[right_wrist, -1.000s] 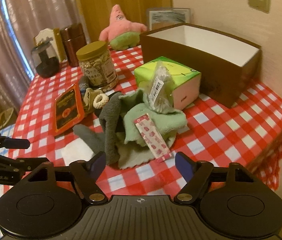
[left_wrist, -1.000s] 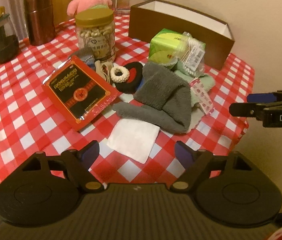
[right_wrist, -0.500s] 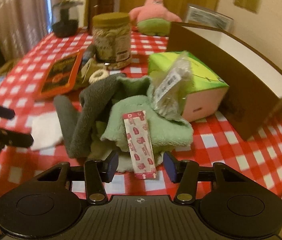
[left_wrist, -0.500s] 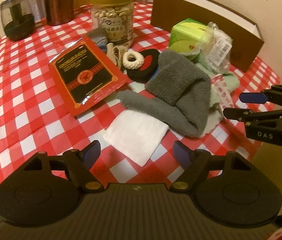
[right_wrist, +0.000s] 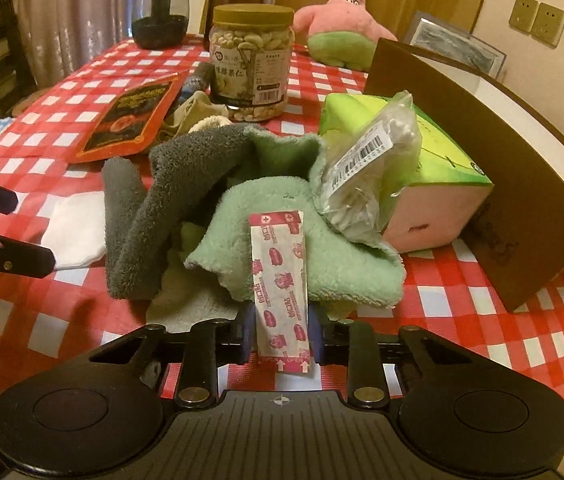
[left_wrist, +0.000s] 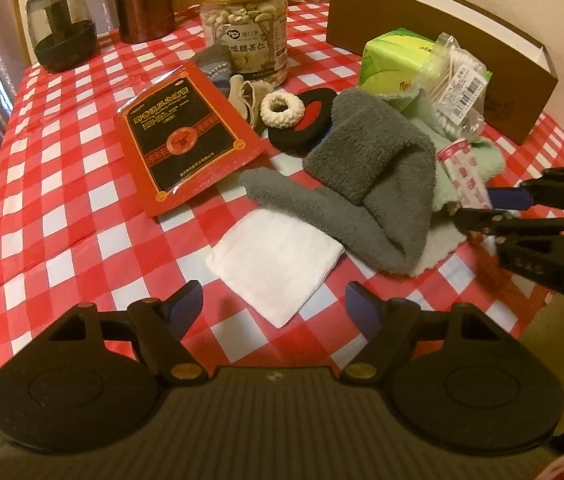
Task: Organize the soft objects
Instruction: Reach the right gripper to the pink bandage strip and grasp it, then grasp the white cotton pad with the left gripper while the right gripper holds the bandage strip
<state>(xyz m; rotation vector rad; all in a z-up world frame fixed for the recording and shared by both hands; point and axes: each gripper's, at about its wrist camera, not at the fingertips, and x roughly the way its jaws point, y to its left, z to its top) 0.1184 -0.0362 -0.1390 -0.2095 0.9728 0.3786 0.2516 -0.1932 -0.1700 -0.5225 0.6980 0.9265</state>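
The soft things lie in a heap beside the green tissue box (left_wrist: pixel 391 54): a grey towel (left_wrist: pixel 369 164) draped over a pale green cloth (left_wrist: pixel 477 160), with a flat white cloth (left_wrist: pixel 278 262) just on the near side of the towel. From your left wrist view, your left gripper (left_wrist: pixel 274 308) hangs over the near edge of the checked tablecloth (left_wrist: pixel 62 184), its jaws spread wide with nothing between them; the white cloth's corner lies just ahead of them. A red packet (left_wrist: pixel 186 136) sits well to the left of the tissue box, a nut jar (left_wrist: pixel 244 20) behind it, and a brown box (left_wrist: pixel 441 52) stands just behind the tissue box.

From your right wrist view, your right gripper (right_wrist: pixel 280 330) has just been closing, and a strip of plasters (right_wrist: pixel 280 280) stands between its jaws, which sit against the strip's two edges low down. The strip leans on the green cloth (right_wrist: pixel 345 268), in front of the tissue box (right_wrist: pixel 433 172). A bag of cotton swabs (right_wrist: pixel 369 168) rests against the box.
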